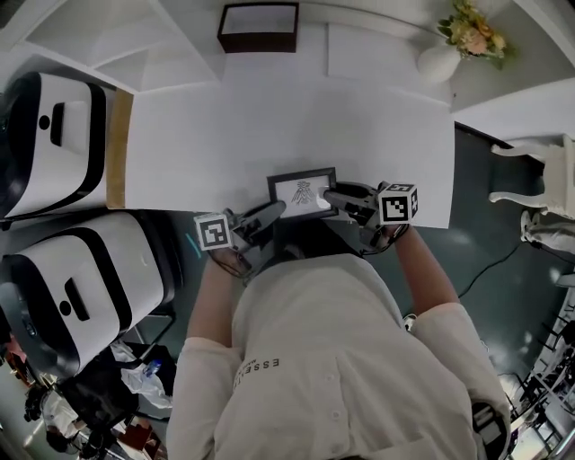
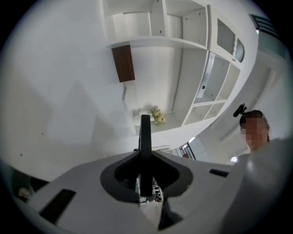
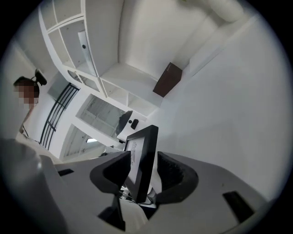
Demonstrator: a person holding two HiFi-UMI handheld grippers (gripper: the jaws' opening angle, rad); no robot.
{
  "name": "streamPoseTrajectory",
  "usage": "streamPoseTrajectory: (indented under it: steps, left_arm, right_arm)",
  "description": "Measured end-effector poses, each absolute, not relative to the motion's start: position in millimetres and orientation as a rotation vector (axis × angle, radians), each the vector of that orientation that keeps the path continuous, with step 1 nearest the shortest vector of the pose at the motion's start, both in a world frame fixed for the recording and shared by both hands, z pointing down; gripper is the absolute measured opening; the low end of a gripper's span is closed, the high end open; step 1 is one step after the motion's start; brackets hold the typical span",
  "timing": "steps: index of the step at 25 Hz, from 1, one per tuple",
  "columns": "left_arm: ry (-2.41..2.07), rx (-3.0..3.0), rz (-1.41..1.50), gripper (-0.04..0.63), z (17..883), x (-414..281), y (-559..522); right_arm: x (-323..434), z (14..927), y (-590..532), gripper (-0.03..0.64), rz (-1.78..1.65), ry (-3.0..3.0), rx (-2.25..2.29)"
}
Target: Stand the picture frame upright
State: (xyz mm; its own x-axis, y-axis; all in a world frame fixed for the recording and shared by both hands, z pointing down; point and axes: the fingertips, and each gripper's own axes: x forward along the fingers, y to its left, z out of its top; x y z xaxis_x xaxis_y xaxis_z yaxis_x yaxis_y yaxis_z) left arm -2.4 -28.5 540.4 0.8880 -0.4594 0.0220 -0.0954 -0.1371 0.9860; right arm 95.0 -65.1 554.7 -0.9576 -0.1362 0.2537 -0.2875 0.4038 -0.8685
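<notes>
So the left gripper (image 1: 272, 212) was clamped tight on the picture frame (image 1: 303, 191) from its 8 o'clock side. The right gripper (image 1: 337, 196), at 3 o'clock, had its jaws apart with the frame's edge loose between them. The frame sat at the white table's (image 1: 269, 126) 6 o'clock edge, with a brown box (image 1: 259, 27) way back at 12 and a flower vase (image 1: 440, 61) at 1.

Frames: I count one picture frame (image 1: 303, 191).
Grippers: I count two, left gripper (image 1: 272, 211) and right gripper (image 1: 334, 196).
Marker cubes: two, left cube (image 1: 214, 232) and right cube (image 1: 398, 204).
Black-banded white machines: two, upper machine (image 1: 54, 144) and lower machine (image 1: 81, 287).
Boxes: one brown box (image 1: 258, 27).
Vases: one flower vase (image 1: 440, 61).
</notes>
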Motion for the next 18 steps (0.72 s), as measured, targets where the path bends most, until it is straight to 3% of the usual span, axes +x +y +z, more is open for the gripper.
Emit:
streamPoseTrajectory:
  steps: [2,3,5,18]
  left_arm:
    - [-0.426,1.712,-0.331,0.07,536.0,-0.7,-34.2]
    - [-0.431,1.72,-0.33,0.069,535.4,-0.9,-37.4]
    - [-0.451,1.724,-0.324,0.069,534.5,-2.7,-43.3]
    - [-0.528,1.87,-0.152,0.072,526.2,-65.7,-101.0]
  right_arm:
    - [93.0,551.0,-70.8,0.171,1.657,-2.507,0.314]
    - [92.6,548.9,-74.5,0.121,1.683,-2.503,0.286]
    - [91.0,543.6,-82.6,0.106,1.743,-2.483,0.241]
    - [36.0,521.5,-117.6,0.098,1.585,-2.503,0.281]
